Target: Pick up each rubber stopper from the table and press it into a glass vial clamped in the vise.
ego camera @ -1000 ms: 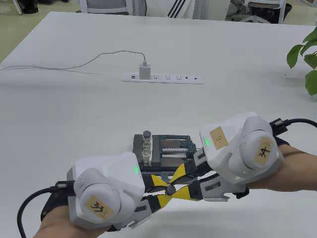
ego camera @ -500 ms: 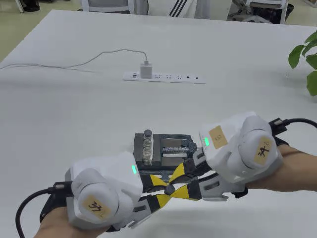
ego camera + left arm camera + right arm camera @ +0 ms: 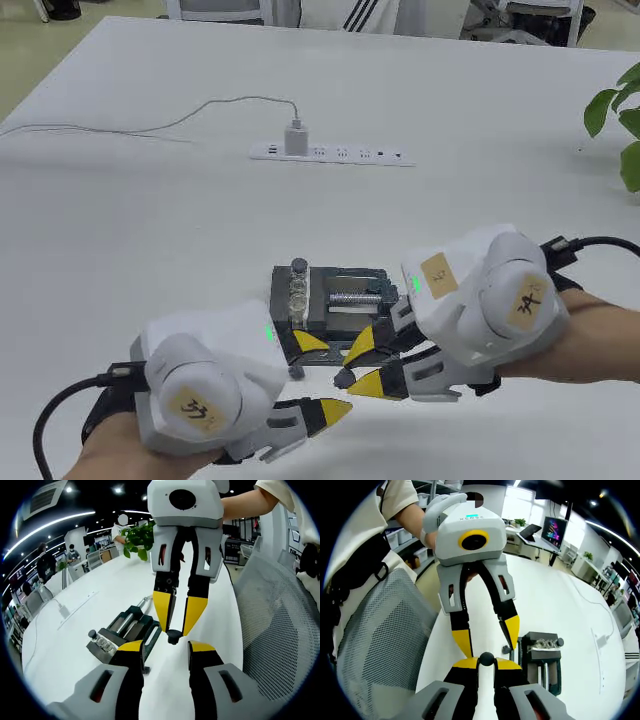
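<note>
My right hand-held gripper [image 3: 486, 663] is clenched on a rubber stopper [image 3: 486, 657] just beside the vise [image 3: 540, 652]. My left hand-held gripper [image 3: 167, 646] hangs released, also near the vise.

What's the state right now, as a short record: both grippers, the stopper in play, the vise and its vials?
right gripper: shut on a small dark round rubber stopper, close to the vise
left gripper: open, tips facing the right gripper's, holding nothing
dark metal vise: on the white table, just beyond both grippers
clear glass vials: clamped upright in a row in the vise
far-end vial: already carries a dark stopper
</note>
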### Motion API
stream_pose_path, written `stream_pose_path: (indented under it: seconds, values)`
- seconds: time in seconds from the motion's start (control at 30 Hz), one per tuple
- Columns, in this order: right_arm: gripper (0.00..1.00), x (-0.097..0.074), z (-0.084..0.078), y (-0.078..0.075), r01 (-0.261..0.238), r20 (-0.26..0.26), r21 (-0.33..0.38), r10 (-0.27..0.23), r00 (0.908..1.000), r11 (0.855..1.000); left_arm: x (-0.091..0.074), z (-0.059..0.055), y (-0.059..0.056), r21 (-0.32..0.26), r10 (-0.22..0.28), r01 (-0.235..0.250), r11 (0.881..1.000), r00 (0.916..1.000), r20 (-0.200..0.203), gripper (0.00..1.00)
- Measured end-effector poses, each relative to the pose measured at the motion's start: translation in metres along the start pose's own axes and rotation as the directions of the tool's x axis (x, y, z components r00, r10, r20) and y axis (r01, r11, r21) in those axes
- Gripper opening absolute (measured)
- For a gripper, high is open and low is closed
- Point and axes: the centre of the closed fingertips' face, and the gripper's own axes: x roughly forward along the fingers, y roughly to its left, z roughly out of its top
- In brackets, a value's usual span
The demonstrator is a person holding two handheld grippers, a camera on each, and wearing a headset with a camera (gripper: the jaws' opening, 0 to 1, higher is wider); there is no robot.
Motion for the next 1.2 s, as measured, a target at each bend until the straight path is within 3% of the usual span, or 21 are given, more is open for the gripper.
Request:
stream_pose_path:
  seconds: [0.17, 0.27, 0.63, 0.7, 0.87, 1.2]
  values:
    - [0.06, 0.001, -0.001, -0.001, -0.002, -0.002, -0.001, 0.002, 1.0000, 1.000, -0.005, -0.008, 0.010, -0.030, 0.048, -0.048, 0.998, 0.9988, 0.003, 0.48]
    - [0.06, 0.003, 0.000, -0.001, -0.005, -0.002, -0.002, 0.005, 1.0000, 1.000, -0.010, -0.016, 0.020, -0.070, 0.101, -0.101, 0.992, 0.9949, -0.001, 0.59]
    - [0.06, 0.004, -0.005, -0.004, -0.006, -0.014, -0.006, 0.006, 0.9999, 1.000, -0.028, -0.040, 0.033, -0.141, 0.148, -0.152, 0.978, 0.9882, -0.039, 0.83]
    - [0.06, 0.004, -0.006, -0.005, -0.006, -0.017, -0.007, 0.006, 0.9998, 1.000, -0.032, -0.042, 0.038, -0.146, 0.181, -0.185, 0.972, 0.9826, -0.039, 0.84]
    - [0.06, 0.004, -0.010, -0.008, -0.005, -0.025, -0.004, 0.005, 0.9997, 1.000, -0.039, -0.049, 0.045, -0.178, 0.204, -0.209, 0.962, 0.9778, -0.048, 0.99]
    - [0.06, 0.003, -0.014, -0.013, -0.019, -0.055, -0.021, 0.017, 0.9983, 1.000, -0.046, -0.056, 0.046, -0.238, 0.217, -0.223, 0.945, 0.9748, -0.054, 0.99]
